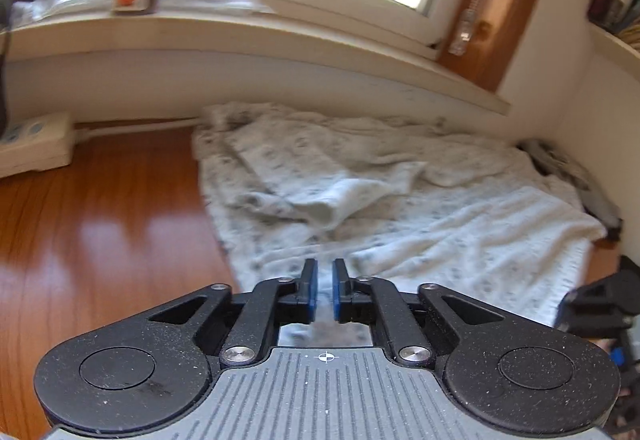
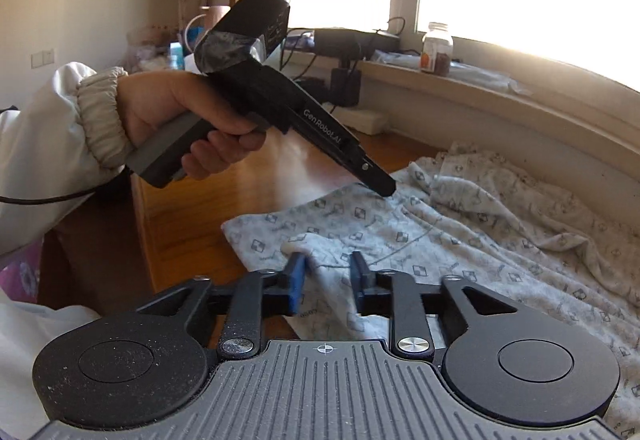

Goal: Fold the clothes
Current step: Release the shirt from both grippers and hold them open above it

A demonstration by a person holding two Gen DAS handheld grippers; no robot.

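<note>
- Tabletop of glossy reddish-brown wood fills the lower left of the left wrist view and runs up to a pale wall below a long window sill.
- Garment, pale grey-white with a small repeated dark square print, lies spread over the right part of the wood, its far edge bunched against the wall. The cloth is rumpled rather than flat, with soft ridges across it and one flap turned over near the middle.
- Near corner of the garment reaches to the table's front edge in the right wrist view, where a thin thread or seam line curves across the print.
- Left gripper hovers above the garment's near edge, its blue-padded jaws a narrow slit apart with nothing pinched between them.
- Right gripper sits low over the near corner, jaws spread, a raised fold of cloth lying between them; the pads do not appear to press on it.
- Hand in a white elastic-cuffed sleeve holds the left tool by its grey grip.
- Jar stands on the sill.
</note>
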